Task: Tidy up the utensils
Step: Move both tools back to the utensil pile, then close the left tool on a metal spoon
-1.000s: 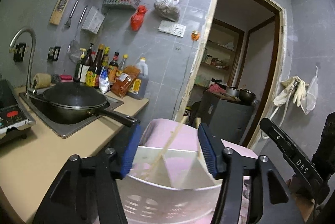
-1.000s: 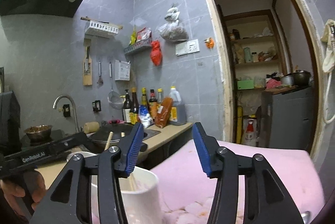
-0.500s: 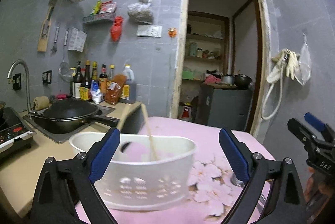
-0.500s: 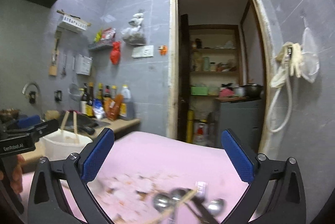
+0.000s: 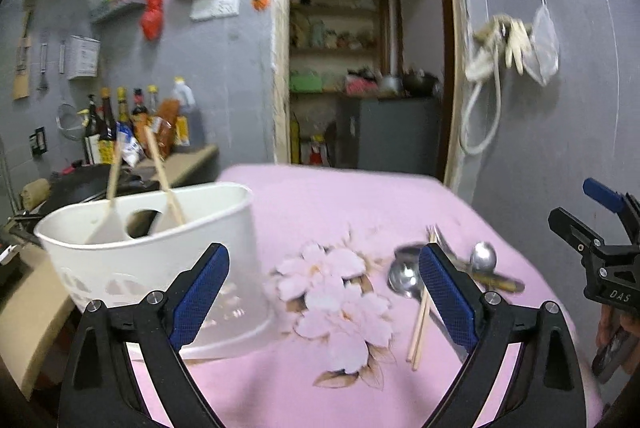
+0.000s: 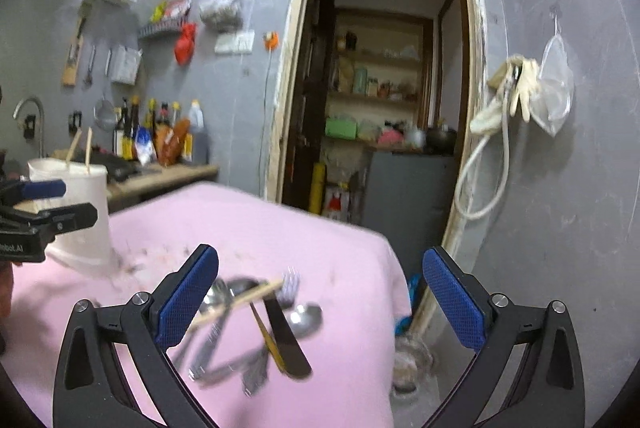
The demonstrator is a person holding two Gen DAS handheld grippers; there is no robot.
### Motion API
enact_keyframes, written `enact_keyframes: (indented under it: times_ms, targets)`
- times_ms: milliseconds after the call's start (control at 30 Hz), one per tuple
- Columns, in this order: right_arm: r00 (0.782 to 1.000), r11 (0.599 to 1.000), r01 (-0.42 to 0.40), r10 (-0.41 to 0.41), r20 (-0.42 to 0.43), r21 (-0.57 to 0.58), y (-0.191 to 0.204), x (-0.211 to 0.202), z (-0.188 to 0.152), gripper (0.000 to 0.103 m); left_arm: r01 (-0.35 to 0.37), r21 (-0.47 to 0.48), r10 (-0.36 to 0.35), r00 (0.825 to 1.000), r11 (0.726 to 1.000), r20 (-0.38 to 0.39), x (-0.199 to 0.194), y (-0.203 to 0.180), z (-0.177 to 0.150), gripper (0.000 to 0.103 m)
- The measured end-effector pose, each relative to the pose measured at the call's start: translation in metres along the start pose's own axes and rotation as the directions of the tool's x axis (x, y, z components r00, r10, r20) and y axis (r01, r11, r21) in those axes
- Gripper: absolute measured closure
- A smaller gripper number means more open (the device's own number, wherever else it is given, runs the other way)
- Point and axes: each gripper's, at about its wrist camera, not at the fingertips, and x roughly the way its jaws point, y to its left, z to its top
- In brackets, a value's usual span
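A white utensil holder [image 5: 160,260] stands on the left of the pink flowered tablecloth [image 5: 340,204], with two wooden chopsticks [image 5: 162,168] leaning in it. My left gripper [image 5: 322,260] is open just right of the holder, with nothing between its fingers. A loose pile lies on the cloth's right side: spoons [image 5: 402,278], a pair of chopsticks [image 5: 422,324], a fork [image 6: 290,284] and a dark-handled knife [image 6: 286,340]. My right gripper [image 6: 320,260] hangs open above this pile, clear of it. The holder [image 6: 86,196] shows far left in the right wrist view.
A kitchen counter [image 5: 188,158] with a dark wok and sauce bottles [image 5: 136,124] runs behind the holder. An open doorway [image 6: 384,100] lies straight ahead. The table's right edge [image 6: 394,268] drops off beside the pile, with a glass jar [image 6: 412,360] on the floor.
Both grippers opened wide and swung right, away from the holder and toward the utensil pile. The holder, earlier between the fingers, now stands free on the cloth at left.
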Motion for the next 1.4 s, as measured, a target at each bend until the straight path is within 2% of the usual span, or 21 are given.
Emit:
enact_keyframes:
  times_ms: [133, 267, 533, 700, 767, 800, 967, 1033, 1167, 1233, 1400]
  targets:
    - [0.995, 1.0, -0.013, 0.013, -0.101, -0.001, -0.007, 0.015, -0.011, 0.0, 0.017, 0.019, -0.016, 0.995, 1.0, -0.095, 0.022, -0.011, -0.003, 0.01]
    - [0.982, 1.0, -0.025, 0.026, -0.188, 0.011, -0.014, 0.029, -0.021, 0.003, 0.031, 0.031, -0.025, 0.981, 0.999, -0.192, 0.048, -0.02, -0.006, 0.01]
    - [0.939, 0.992, -0.069, 0.101, -0.329, 0.108, -0.032, 0.059, -0.032, 0.029, 0.111, -0.002, -0.106, 0.944, 0.994, -0.314, 0.09, -0.029, -0.006, 0.013]
    - [0.902, 0.979, -0.103, 0.166, -0.398, 0.175, -0.039, 0.078, -0.039, 0.043, 0.152, -0.033, -0.154, 0.921, 0.988, -0.359, 0.112, -0.029, -0.006, 0.031]
    - [0.89, 0.974, -0.115, 0.187, -0.416, 0.193, -0.041, 0.084, -0.041, 0.047, 0.17, -0.057, -0.179, 0.905, 0.984, -0.386, 0.122, -0.028, -0.007, 0.037]
    - [0.885, 0.972, -0.121, 0.197, -0.423, 0.201, -0.041, 0.087, -0.041, 0.052, 0.18, -0.073, -0.194, 0.895, 0.981, -0.401, 0.128, -0.027, -0.008, 0.043]
    - [0.861, 0.957, -0.169, 0.259, -0.437, 0.234, -0.042, 0.096, -0.039, 0.074, 0.21, -0.158, -0.26, 0.853, 0.965, -0.453, 0.149, -0.02, -0.009, 0.059]
    - [0.846, 0.944, -0.193, 0.298, -0.442, 0.266, -0.043, 0.102, -0.038, 0.081, 0.226, -0.187, -0.288, 0.844, 0.956, -0.452, 0.152, -0.015, -0.007, 0.066]
    - [0.817, 0.927, -0.217, 0.344, -0.463, 0.306, -0.043, 0.114, -0.038, 0.092, 0.253, -0.224, -0.33, 0.827, 0.941, -0.454, 0.154, -0.012, -0.007, 0.088]
    - [0.809, 0.922, -0.223, 0.356, -0.468, 0.317, -0.043, 0.119, -0.038, 0.095, 0.26, -0.229, -0.339, 0.823, 0.938, -0.455, 0.153, -0.01, -0.006, 0.097]
    - [0.813, 0.929, -0.231, 0.348, -0.466, 0.29, -0.038, 0.127, -0.03, 0.098, 0.25, -0.215, -0.321, 0.849, 0.944, -0.421, 0.144, -0.007, 0.001, 0.102]
